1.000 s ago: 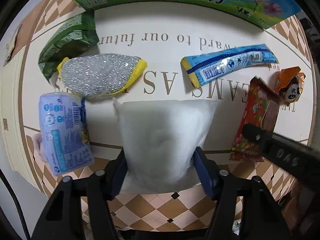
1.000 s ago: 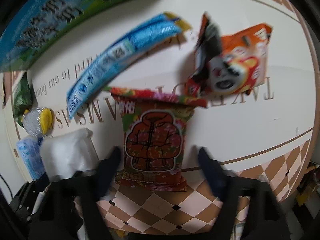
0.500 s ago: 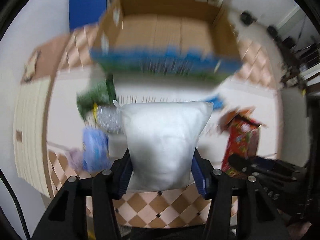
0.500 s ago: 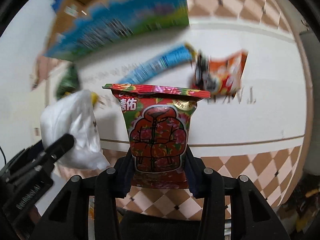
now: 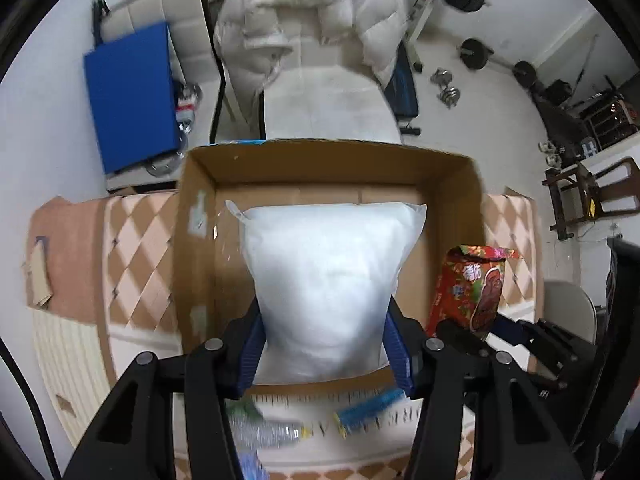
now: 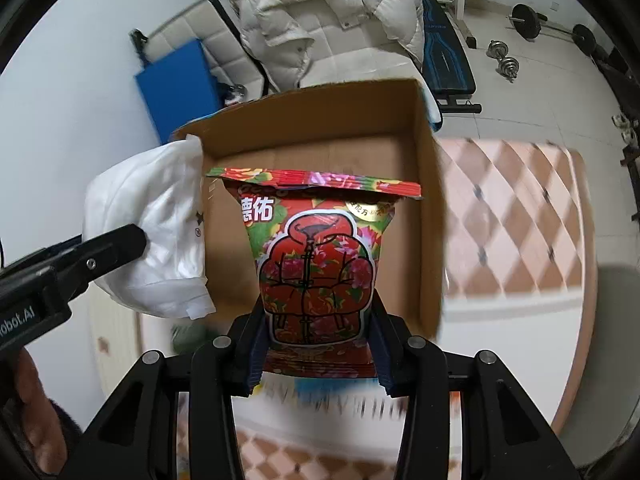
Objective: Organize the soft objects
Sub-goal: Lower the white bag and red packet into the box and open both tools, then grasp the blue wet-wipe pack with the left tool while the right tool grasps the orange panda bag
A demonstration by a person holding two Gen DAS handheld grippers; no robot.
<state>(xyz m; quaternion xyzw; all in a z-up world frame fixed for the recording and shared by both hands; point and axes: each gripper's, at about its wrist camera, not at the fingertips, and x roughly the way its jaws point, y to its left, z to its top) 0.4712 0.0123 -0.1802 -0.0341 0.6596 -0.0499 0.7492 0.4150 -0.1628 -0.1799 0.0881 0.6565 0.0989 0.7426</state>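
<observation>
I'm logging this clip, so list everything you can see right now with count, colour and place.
Soft plastic-wrapped pillow pack: one, white, clamped in the left gripper, in front of the box.
Floral snack bag: one, red, clamped in the right gripper, in front of the box.
Open cardboard box: one, brown, on the table; what shows of its floor is bare.
Puffy down jacket: one, white, behind the box.
Flat foam pad: one, blue, against the wall.
Left gripper: black, blue pads.
Right gripper: black.

White pillow (image 5: 326, 288), red floral packet (image 6: 316, 272), brown box (image 5: 320, 168); beside box, table (image 5: 132, 256) in tan-white diamond check; blue mat (image 5: 132, 92) behind.
</observation>
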